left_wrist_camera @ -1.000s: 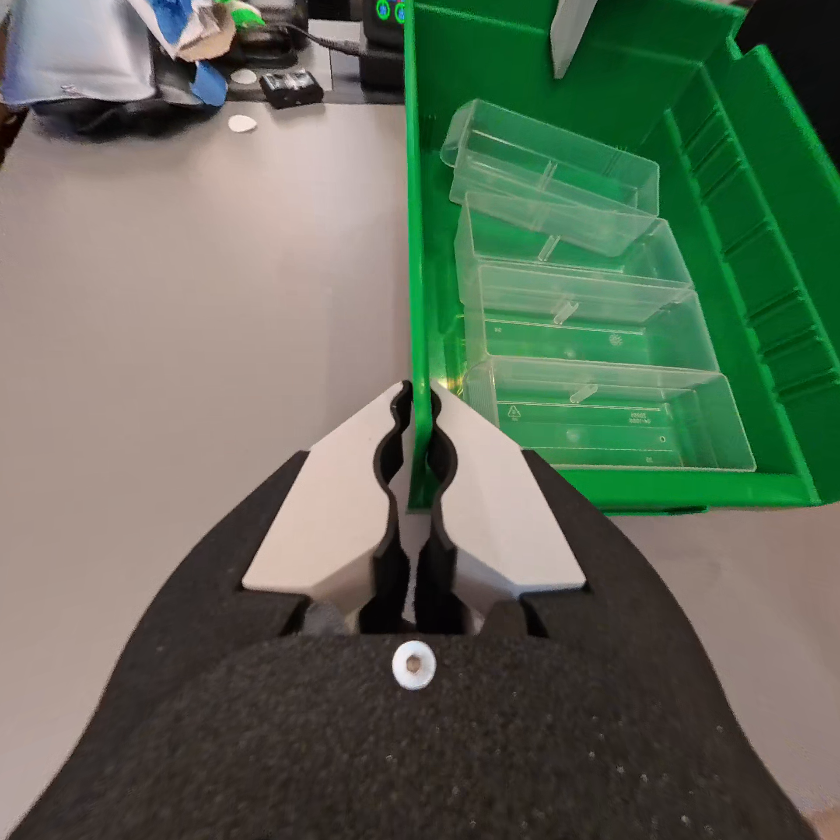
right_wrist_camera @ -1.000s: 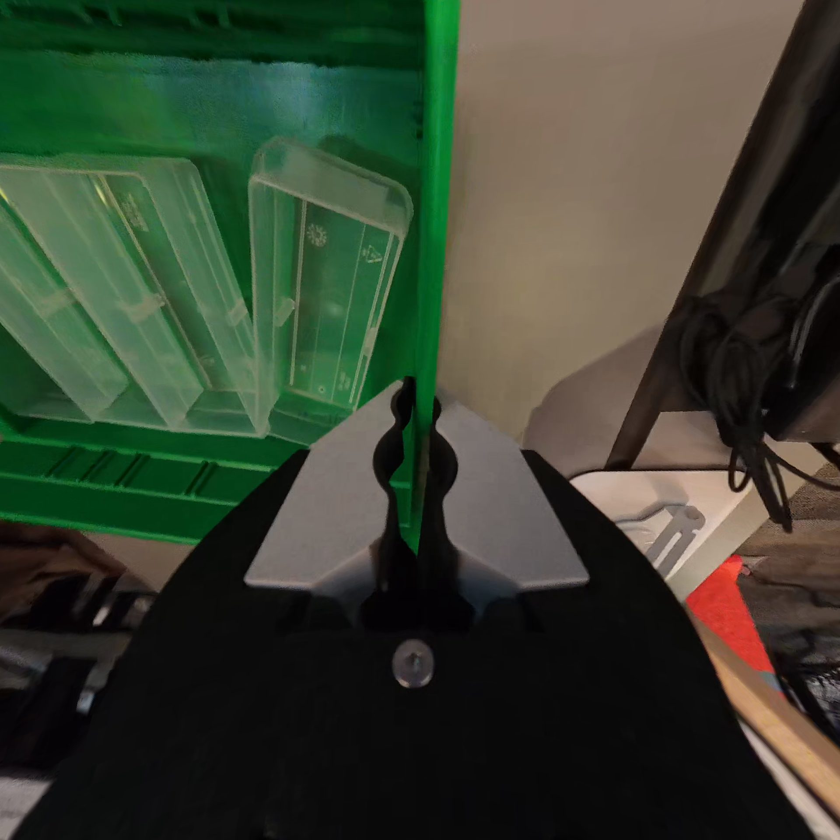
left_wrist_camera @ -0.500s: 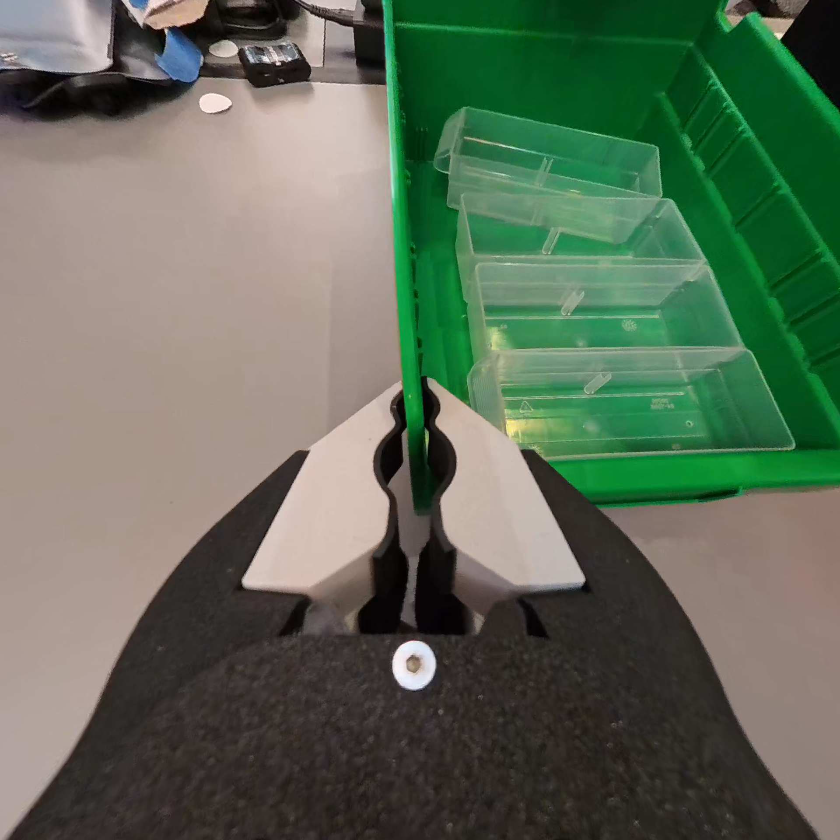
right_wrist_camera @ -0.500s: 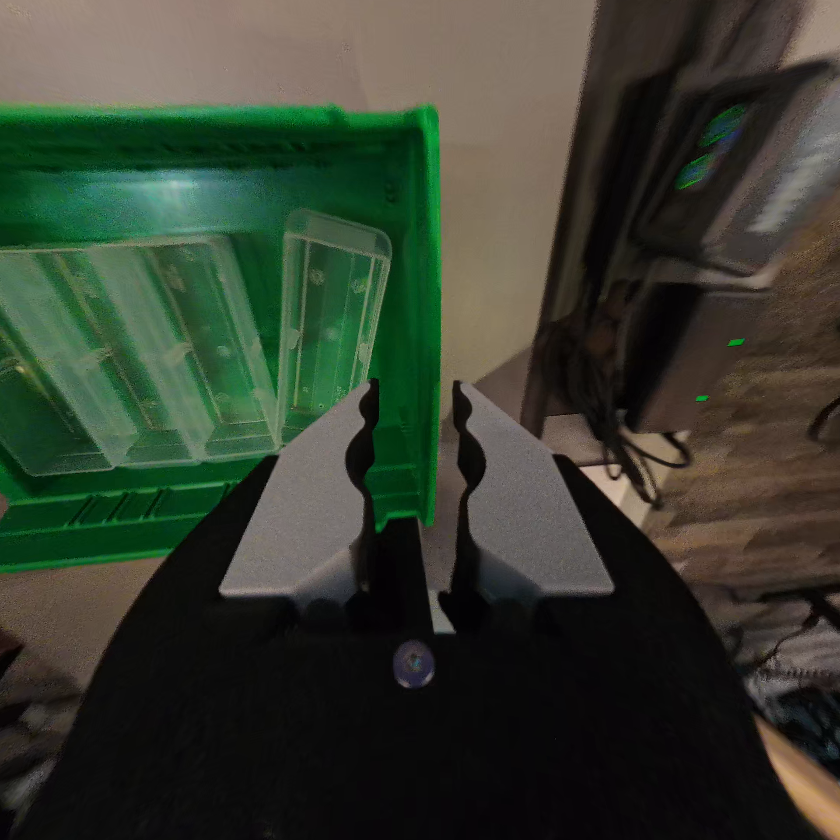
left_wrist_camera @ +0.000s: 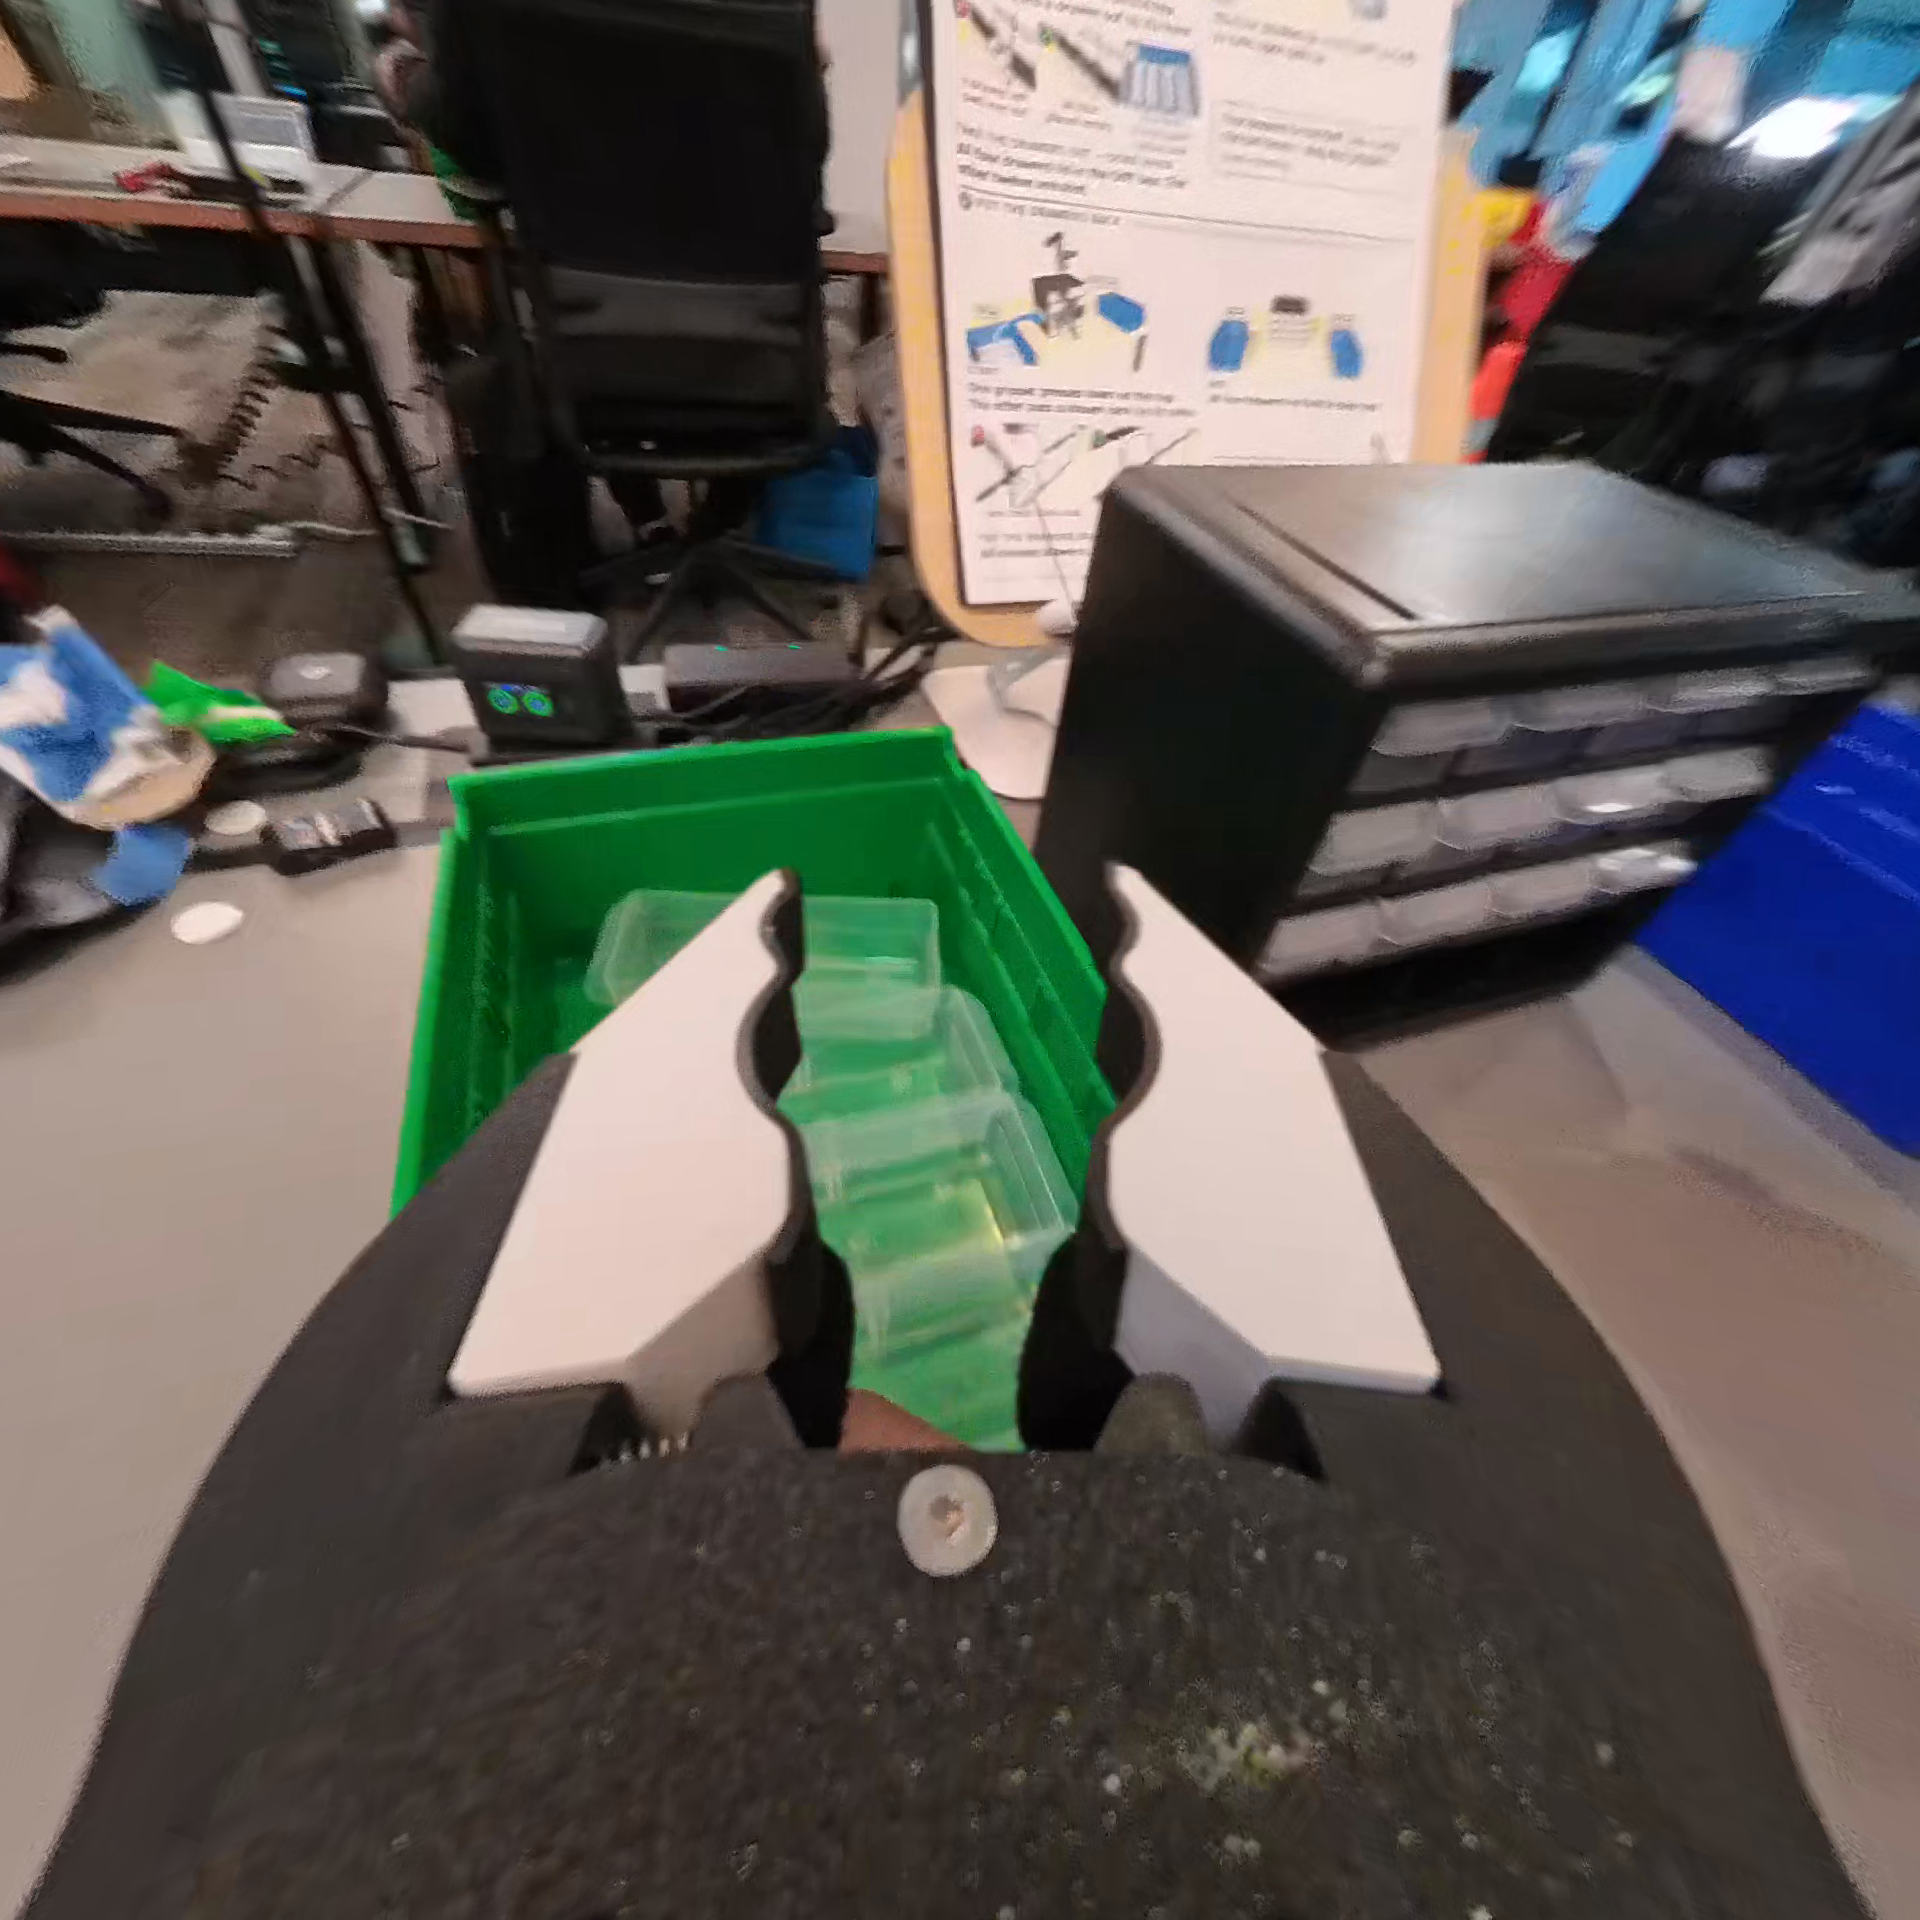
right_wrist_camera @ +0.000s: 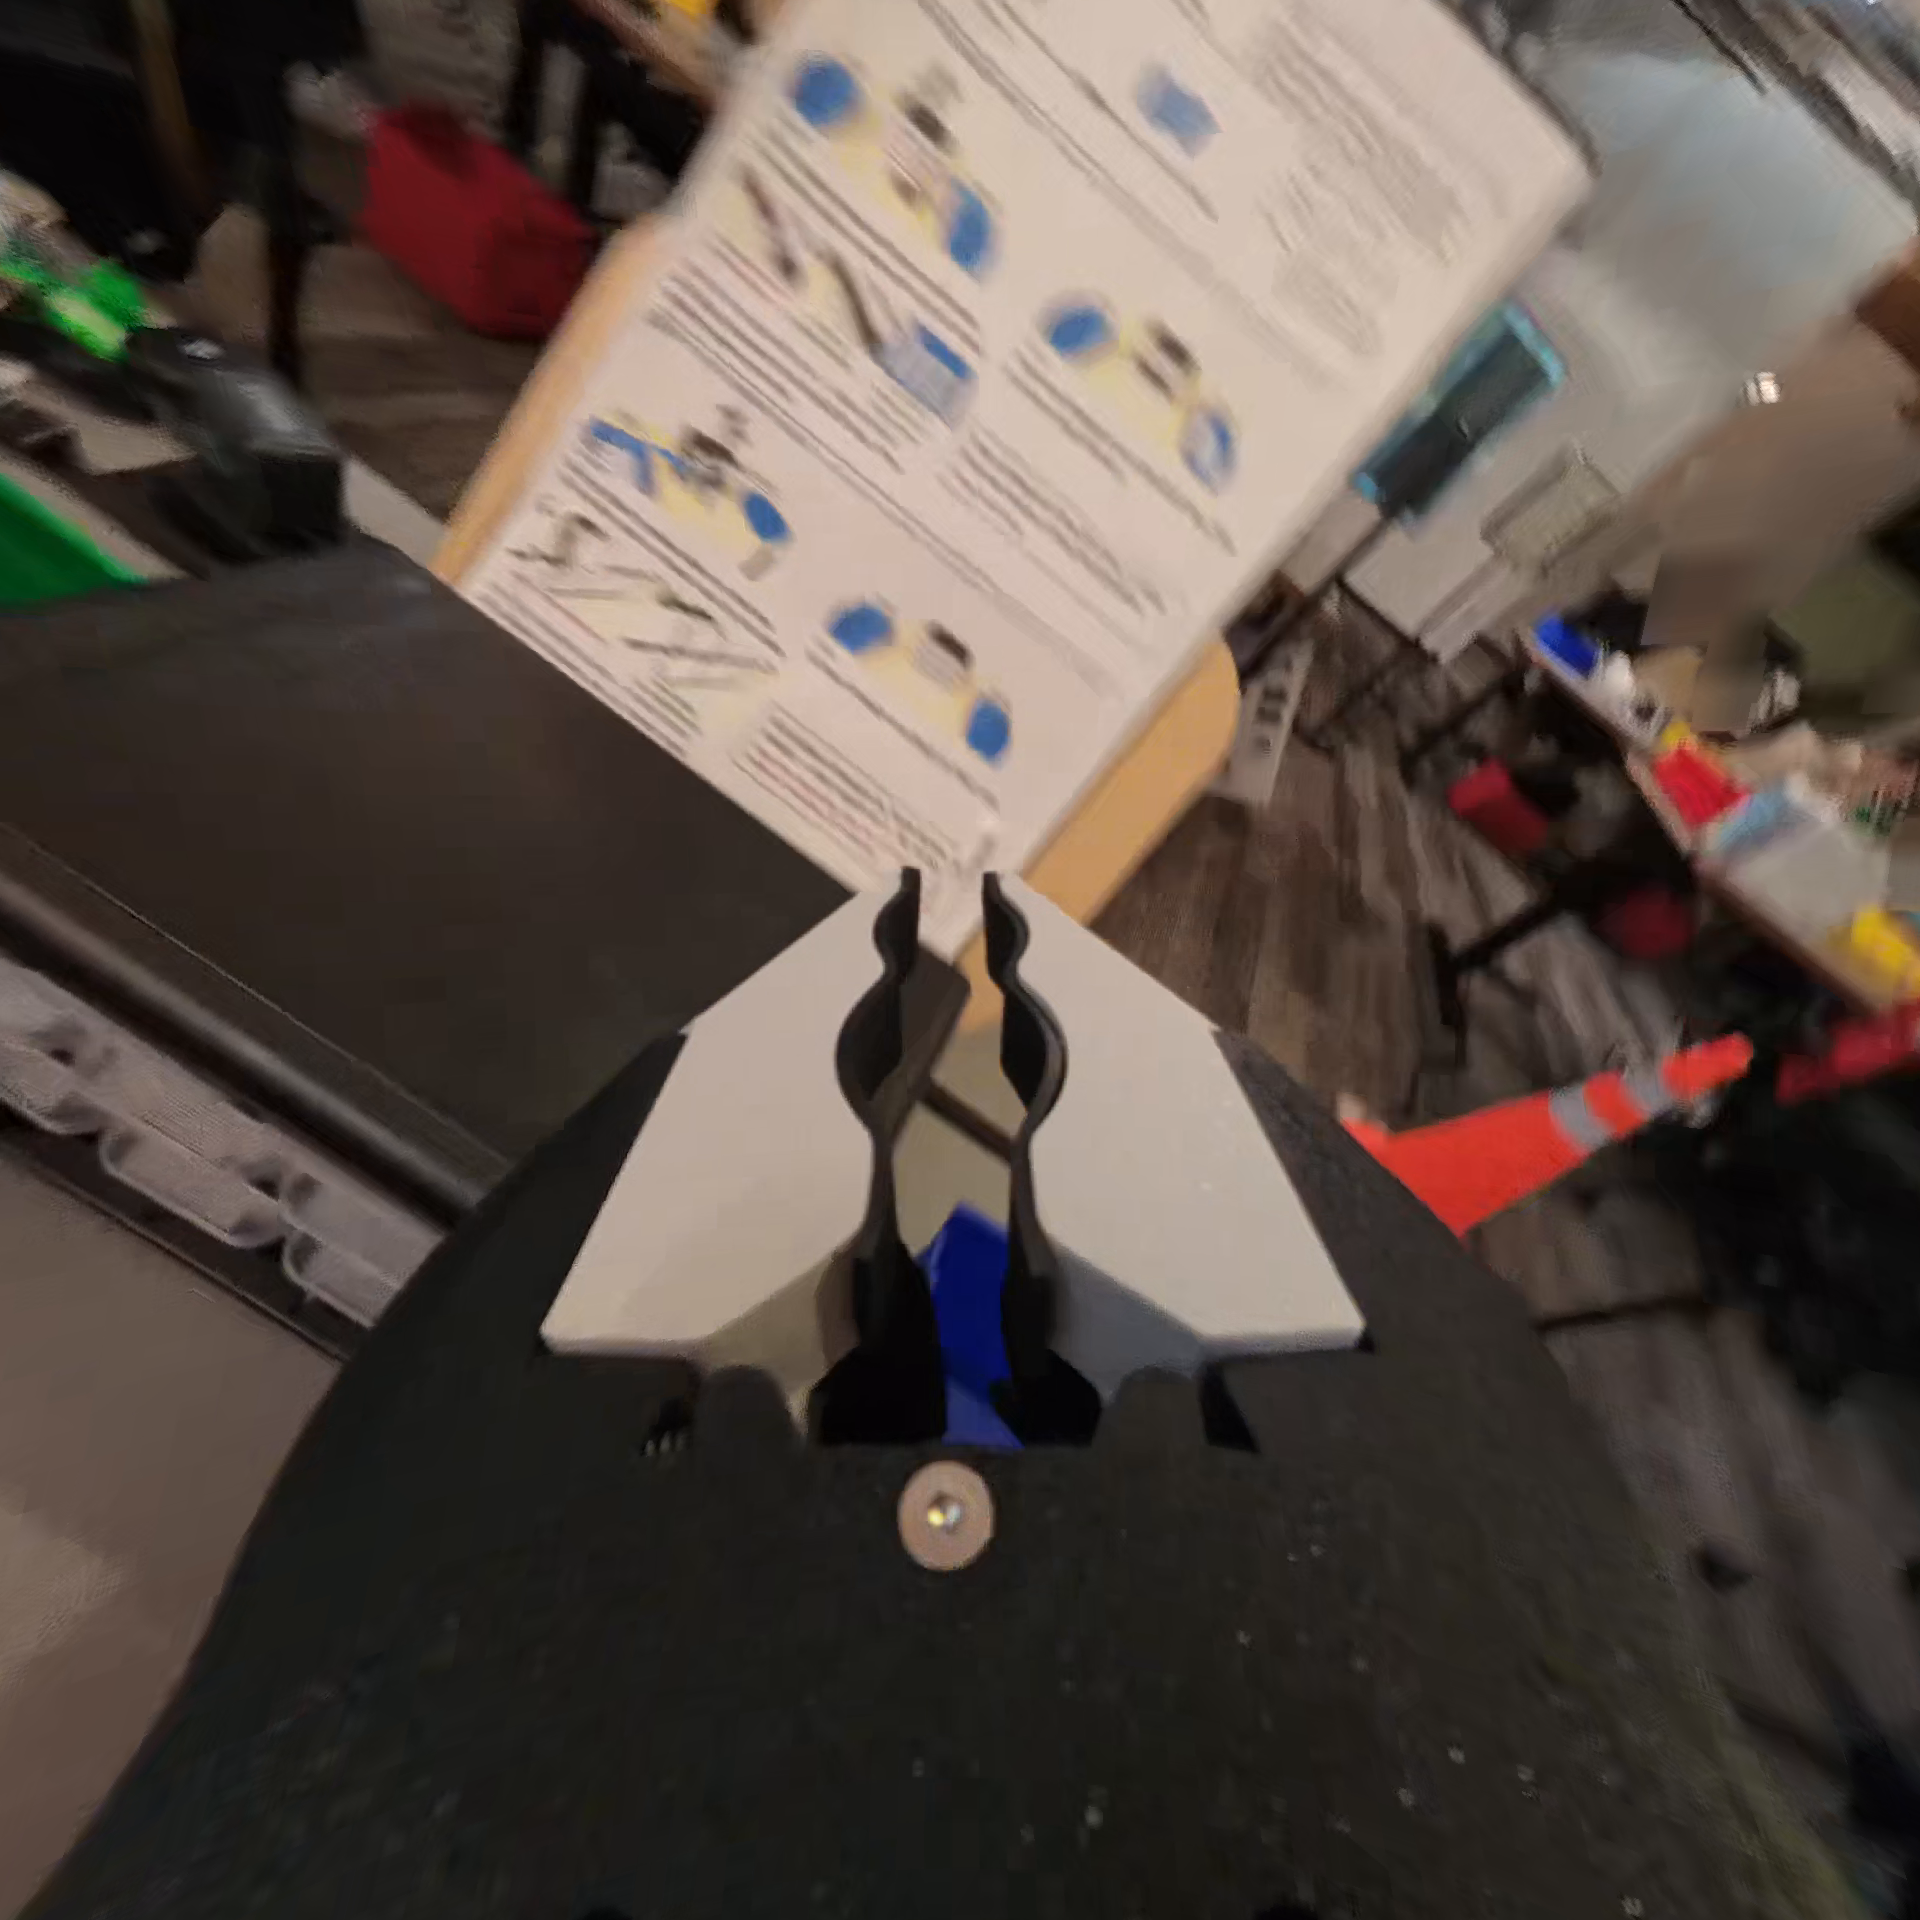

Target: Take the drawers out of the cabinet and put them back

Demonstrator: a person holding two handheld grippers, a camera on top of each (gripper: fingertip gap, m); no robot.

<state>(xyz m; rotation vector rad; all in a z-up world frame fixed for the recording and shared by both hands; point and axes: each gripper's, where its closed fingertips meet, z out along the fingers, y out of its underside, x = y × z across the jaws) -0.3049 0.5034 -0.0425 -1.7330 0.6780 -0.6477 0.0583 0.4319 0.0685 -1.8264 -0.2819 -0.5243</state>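
Note:
A green bin (left_wrist_camera: 457, 935) stands on the grey table and holds several clear plastic drawers (left_wrist_camera: 914, 1174) in a row. My left gripper (left_wrist_camera: 951, 883) hovers above the bin's near end, open and empty, with the drawers showing between its fingers. A black drawer cabinet (left_wrist_camera: 1195, 675) stands to the right of the bin, with clear drawers (left_wrist_camera: 1507, 821) in its rows. My right gripper (right_wrist_camera: 948, 881) is raised over the cabinet top (right_wrist_camera: 364, 779); its jaws stand a narrow gap apart and hold nothing. A corner of the bin (right_wrist_camera: 42, 551) shows at the far left.
A blue bin (left_wrist_camera: 1808, 935) sits to the right of the cabinet. An instruction poster (left_wrist_camera: 1174, 260) stands behind it. A black device (left_wrist_camera: 530, 681), cables and cloth clutter (left_wrist_camera: 94, 727) lie at the table's back left. An orange cone (right_wrist_camera: 1538, 1122) lies on the floor.
Both grippers have let go of the green bin's walls and lifted away. The left one has opened wide and tilted up; the right one has swung over the cabinet and narrowed its gap.

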